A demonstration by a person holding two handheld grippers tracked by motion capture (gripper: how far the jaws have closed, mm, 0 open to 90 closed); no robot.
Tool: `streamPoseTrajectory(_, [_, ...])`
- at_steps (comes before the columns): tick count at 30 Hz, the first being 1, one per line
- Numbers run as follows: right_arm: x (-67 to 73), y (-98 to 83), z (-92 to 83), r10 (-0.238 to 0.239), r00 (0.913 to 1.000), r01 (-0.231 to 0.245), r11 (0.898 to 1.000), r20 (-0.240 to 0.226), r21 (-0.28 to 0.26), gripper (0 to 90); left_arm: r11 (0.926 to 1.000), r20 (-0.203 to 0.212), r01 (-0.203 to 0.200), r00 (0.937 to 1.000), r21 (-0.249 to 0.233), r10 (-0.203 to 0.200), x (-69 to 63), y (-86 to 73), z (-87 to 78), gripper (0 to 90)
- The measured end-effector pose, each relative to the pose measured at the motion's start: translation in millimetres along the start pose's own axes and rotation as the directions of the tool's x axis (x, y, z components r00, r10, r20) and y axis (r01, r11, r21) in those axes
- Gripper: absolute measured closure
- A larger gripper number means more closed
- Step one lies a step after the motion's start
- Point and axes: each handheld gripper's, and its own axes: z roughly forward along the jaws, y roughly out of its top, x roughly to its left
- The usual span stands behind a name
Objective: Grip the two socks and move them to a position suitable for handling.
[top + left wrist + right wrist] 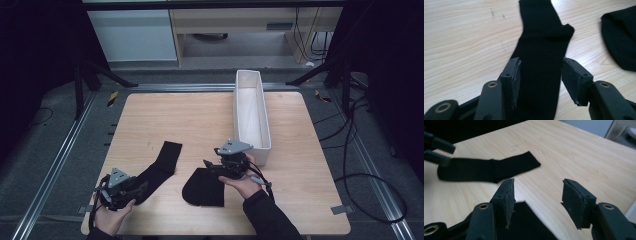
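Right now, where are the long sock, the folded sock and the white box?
long sock (161, 165), high view, middle of its leg
folded sock (202, 190), high view, middle of the cloth
white box (266, 131), high view, right wall

The left gripper (539, 82) has its 2 jaws standing apart over a flat black sock (541, 50) on the wooden table (461, 37). The pads clear the cloth. Another black sock (621, 37) lies at right.

Dim room, table lit – slight blur
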Motion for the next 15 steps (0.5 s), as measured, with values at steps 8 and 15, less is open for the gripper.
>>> streamPoseTrajectory(8, [1.1, -29.8, -19.5, -0.004, 0.9999, 0.005, 1.0, -0.014, 0.018, 43.7, 0.9992, 0.028, -0.039, 0.9988, 0.002, 0.039, -19.0, 12.9, 10.8, 48.6])
streamPoseTrajectory(15, [3.0, -49.7, -28.6, -0.004, 0.9999, 0.004, 0.999, -0.011, 0.046, 44.2, 0.9965, 0.074, -0.082, 0.9938, -0.016, 0.083, -45.9, 26.3, 21.4, 49.6])
